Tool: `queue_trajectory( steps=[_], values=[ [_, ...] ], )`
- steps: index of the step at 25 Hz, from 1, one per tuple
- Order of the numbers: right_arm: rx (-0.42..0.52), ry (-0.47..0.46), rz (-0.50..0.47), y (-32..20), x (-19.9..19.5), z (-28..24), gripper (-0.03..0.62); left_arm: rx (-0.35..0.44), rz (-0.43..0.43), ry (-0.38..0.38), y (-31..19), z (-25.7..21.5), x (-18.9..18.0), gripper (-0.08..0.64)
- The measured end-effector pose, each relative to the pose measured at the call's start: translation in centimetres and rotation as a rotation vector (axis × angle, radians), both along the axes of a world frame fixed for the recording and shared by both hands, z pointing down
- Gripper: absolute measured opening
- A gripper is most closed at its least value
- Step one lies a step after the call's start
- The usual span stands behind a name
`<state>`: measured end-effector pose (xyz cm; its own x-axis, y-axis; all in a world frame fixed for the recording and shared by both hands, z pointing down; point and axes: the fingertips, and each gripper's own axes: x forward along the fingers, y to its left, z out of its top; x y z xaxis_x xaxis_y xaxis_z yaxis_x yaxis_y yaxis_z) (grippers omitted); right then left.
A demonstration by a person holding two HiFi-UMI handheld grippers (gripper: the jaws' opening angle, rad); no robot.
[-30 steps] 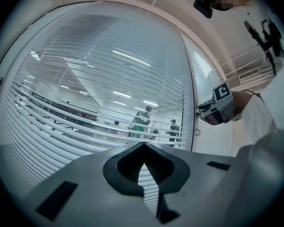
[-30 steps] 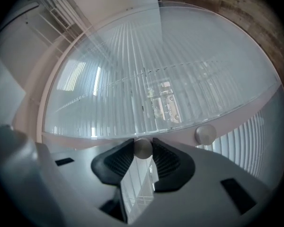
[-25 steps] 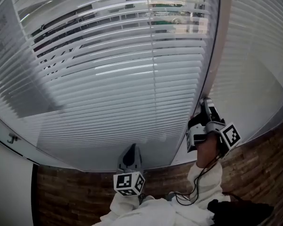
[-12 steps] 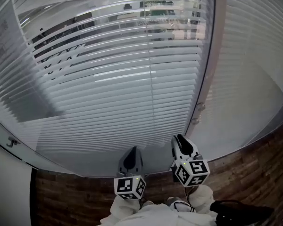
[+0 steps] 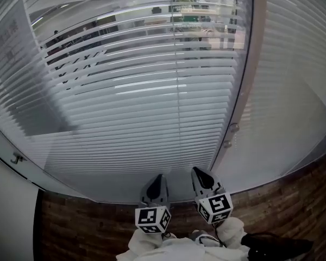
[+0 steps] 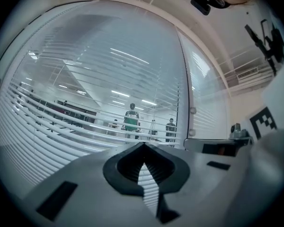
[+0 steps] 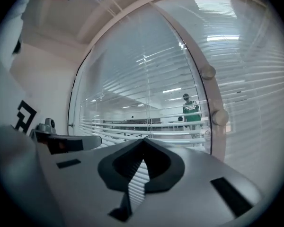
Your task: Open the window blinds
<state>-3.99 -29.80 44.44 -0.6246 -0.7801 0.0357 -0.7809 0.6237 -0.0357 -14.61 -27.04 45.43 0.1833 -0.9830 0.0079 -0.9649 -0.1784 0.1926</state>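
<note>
both tools low and side by side, pointing level at the window, neither touching it.
left tool [image 5: 158,177]: jaws together, tips meeting, nothing held. in its own view [image 6: 143,146] only slats show through the zigzag slit between the pads.
right tool [image 5: 198,172]: just right of the left one, near it but apart. its jaws have just been closing and are now together, nothing between them [image 7: 143,144]. marker cube [image 5: 215,207] sits behind it, tilted. the left tool's cube [image 5: 152,218] is likewise behind its tool.
blinds [image 5: 130,102]: straight ahead of both tools and rising well above them, lowered over the whole pane. the slats [image 6: 61,126] lie about level with gaps, so a lit room shows through. a thin cord [image 5: 177,91] hangs down ahead, between the two tools' lines.
window post [image 5: 244,91]: ahead and to the right of the right tool, carrying two round knobs [image 7: 219,117], one above the other. a second blind-covered pane [image 5: 293,64] lies further right.
beyond the glass: a person in green [image 7: 190,110], standing, far ahead.
below the tools: wood-patterned floor [image 5: 87,227].
</note>
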Motion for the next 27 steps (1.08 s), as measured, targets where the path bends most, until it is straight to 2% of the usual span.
queue_trajectory(
  steps=[10,14,18,27],
  values=[
    [0.060,0.021,0.001,-0.2,0.9,-2.5,0.011,0.014,0.014,-0.001,-0.2,-1.4,1.1,0.001],
    [0.126,0.074,-0.041,-0.4,0.6,-4.4,0.011,0.020,0.013,-0.001,-0.2,-1.9,1.4,0.000],
    [0.191,0.097,-0.037,0.0,0.8,-5.9,0.011,0.025,0.016,-0.006,-0.1,-2.3,1.6,0.000],
    [0.160,0.101,-0.027,0.3,1.5,-4.3,0.011,0.017,0.004,-0.005,0.3,-1.7,1.3,0.000]
  ],
)
